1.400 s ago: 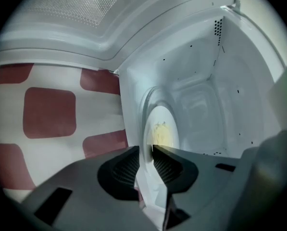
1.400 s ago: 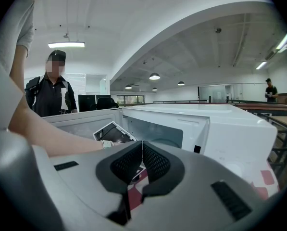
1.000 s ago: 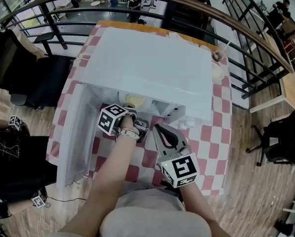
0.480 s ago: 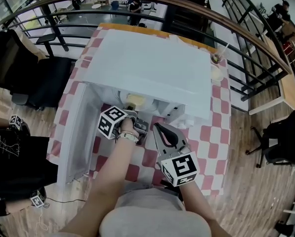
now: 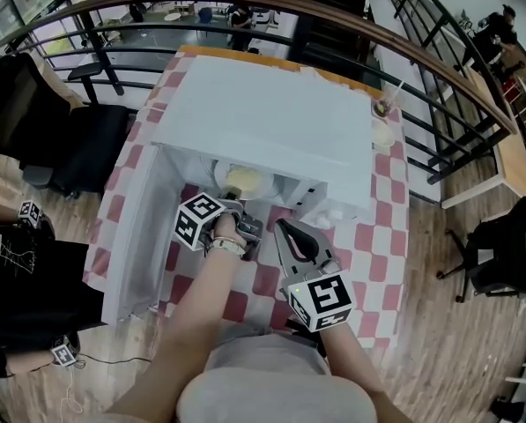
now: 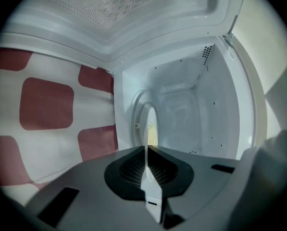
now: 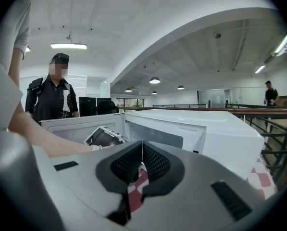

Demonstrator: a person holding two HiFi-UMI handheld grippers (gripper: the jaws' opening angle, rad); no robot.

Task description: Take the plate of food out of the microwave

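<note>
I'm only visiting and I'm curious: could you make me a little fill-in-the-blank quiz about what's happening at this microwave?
1. The door of the microwave stands ____.
2. The left gripper has its fingers shut on the rim of the ____.
3. The right gripper, also shut, holds ____.
4. The tablecloth is checked red and ____.
Missing words: open; plate; nothing; white.

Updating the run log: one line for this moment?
left gripper: shut on plate rim | plate: inside open microwave | right gripper: shut, empty
</note>
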